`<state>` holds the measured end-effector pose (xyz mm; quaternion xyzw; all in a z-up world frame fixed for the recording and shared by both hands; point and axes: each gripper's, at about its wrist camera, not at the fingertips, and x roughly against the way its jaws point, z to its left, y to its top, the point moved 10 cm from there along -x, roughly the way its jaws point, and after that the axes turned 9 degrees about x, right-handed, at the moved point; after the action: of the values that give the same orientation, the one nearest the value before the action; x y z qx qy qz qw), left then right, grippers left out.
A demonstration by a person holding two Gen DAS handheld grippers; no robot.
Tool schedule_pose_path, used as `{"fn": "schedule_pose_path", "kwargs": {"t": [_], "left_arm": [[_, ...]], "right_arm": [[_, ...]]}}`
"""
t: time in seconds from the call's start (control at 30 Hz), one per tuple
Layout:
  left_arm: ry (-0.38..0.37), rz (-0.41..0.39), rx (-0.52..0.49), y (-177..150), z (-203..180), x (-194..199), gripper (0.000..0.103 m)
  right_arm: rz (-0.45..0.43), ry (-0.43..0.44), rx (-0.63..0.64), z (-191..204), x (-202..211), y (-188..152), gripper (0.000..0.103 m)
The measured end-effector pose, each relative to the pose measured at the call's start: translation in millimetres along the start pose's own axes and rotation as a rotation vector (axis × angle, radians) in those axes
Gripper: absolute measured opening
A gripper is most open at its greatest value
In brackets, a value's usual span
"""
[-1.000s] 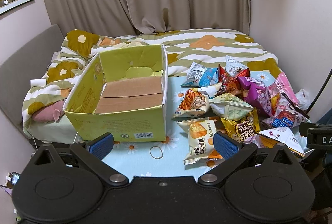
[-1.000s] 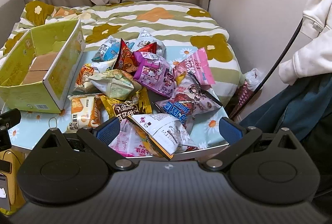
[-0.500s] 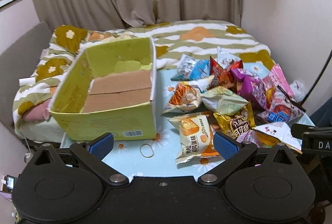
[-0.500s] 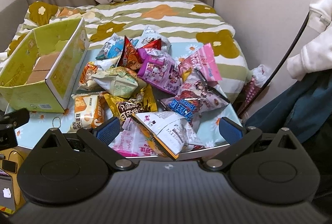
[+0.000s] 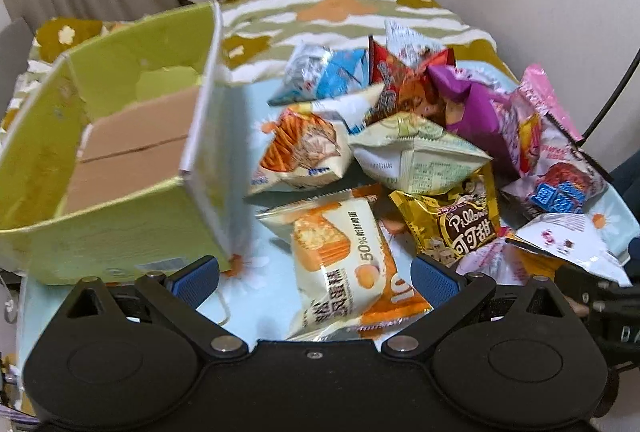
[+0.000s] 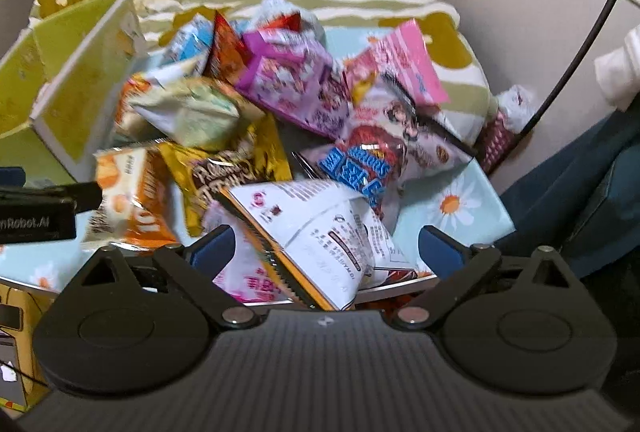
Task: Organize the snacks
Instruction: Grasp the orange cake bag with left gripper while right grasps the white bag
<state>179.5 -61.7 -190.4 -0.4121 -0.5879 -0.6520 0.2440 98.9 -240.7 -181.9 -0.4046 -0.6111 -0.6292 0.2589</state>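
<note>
Both tongs hang wide apart over the table (image 5: 240, 296), gripping nothing. The left tongs (image 5: 316, 282) hover above the orange-and-cream cake packet (image 5: 340, 264), beside the open green box (image 5: 108, 167). The right tongs (image 6: 326, 248) straddle a white packet (image 6: 320, 228) at the snack heap's (image 6: 288, 103) near edge.

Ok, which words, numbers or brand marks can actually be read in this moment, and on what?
"50%": orange and cream cake packet.
"Pillows" with "可可甜": gold packet.
"nRobot.AI", cut off at the edge: left gripper body, right wrist view.
White packet fine print and green box barcode label: too small or blurred.
</note>
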Motion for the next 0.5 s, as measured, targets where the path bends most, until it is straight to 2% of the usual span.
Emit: {"fn": "schedule_pose_path", "kwargs": {"t": [0.13,0.27,0.37,0.43,0.5], "left_arm": [[-0.005,0.034,0.006,-2,-5,-24,0.103],[0.008,0.064,0.010,-1,-5,-44,0.094],[0.004,0.091,0.021,-4,-7,-56,0.092],[-0.001,0.108,0.022,-6,-10,-62,0.087],[-0.016,0.122,0.025,-9,-13,-69,0.074]], "right_arm": [[0.020,0.013,0.021,2,-19,-4,0.103],[0.032,0.019,0.048,3,-33,-3,0.103],[0.035,0.025,0.064,3,-40,-1,0.103],[0.035,0.031,0.074,3,-45,0,0.103],[0.032,0.045,0.085,3,-47,0,0.103]]}}
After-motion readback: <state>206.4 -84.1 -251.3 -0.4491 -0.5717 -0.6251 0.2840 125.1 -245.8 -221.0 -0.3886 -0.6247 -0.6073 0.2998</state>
